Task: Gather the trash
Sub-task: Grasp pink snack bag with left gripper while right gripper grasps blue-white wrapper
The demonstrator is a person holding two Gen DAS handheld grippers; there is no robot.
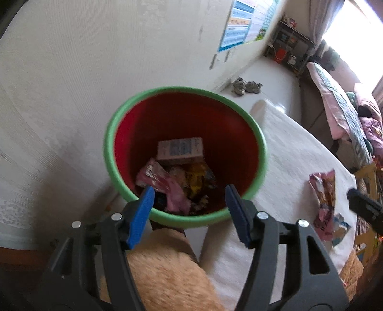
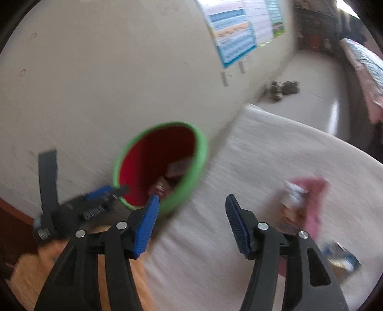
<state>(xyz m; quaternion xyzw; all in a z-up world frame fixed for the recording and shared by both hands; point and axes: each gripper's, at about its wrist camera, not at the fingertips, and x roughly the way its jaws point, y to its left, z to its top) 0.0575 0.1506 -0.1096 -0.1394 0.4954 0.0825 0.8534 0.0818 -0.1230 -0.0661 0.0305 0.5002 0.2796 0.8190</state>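
Left tool (image 1: pixel 189 198) spread, empty — above green-rimmed red plastic bin (image 1: pixel 115 134) holding wrappers. Right tool (image 2: pixel 191 208) spread, empty — near crumpled pink wrapper (image 2: pixel 308 203) on white-clothed table (image 2: pixel 263 148).

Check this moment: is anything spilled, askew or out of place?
Nothing spilled. The bin holds a box and wrappers. The only stray is a crumpled pink wrapper lying on the white table, outside the bin. Both grippers' jaws are open and empty.

Ahead of the claw a cream wall (image 1: pixel 95 71) carries a poster (image 1: pixel 241 21); beyond it sits a shelf (image 1: pixel 290 45). Far right, a bright window (image 1: pixel 352 26) lights the bed (image 1: pixel 340 100).
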